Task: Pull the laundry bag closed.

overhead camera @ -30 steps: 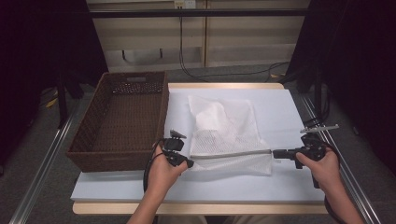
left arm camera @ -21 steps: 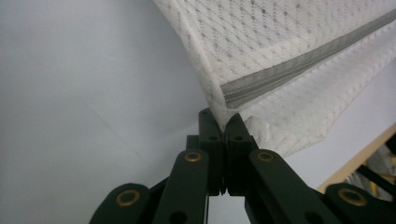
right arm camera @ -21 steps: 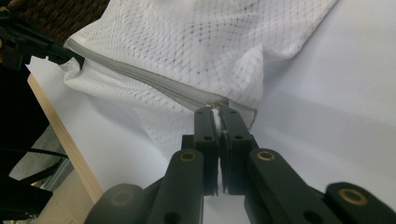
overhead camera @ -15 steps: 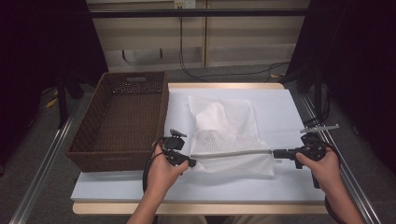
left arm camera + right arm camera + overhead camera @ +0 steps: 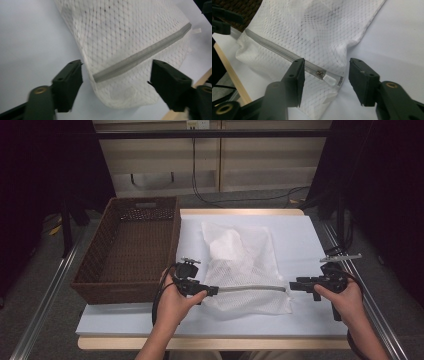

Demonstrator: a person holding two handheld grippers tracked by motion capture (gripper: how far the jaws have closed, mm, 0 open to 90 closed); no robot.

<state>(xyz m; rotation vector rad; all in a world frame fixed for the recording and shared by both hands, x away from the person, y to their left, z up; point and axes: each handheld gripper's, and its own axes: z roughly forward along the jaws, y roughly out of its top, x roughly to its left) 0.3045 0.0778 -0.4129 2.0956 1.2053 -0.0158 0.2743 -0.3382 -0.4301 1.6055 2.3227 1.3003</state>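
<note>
A white mesh laundry bag (image 5: 245,260) lies flat on the white table, with something white inside it. Its grey zipper (image 5: 252,288) runs across the near end. My left gripper (image 5: 214,291) is at the zipper's left end. It stands open in the left gripper view (image 5: 117,71), with the zipper's end (image 5: 140,57) and the bag's corner between its jaws, which do not touch them. My right gripper (image 5: 294,285) is at the right end, also open (image 5: 327,68). The white zipper pull (image 5: 329,80) lies between its jaws, untouched.
A dark brown wicker basket (image 5: 125,292) stands on the left of the table, right beside the bag and my left hand. Bare white tabletop (image 5: 310,240) lies to the right of the bag. The table's wooden front edge (image 5: 215,342) is near my forearms.
</note>
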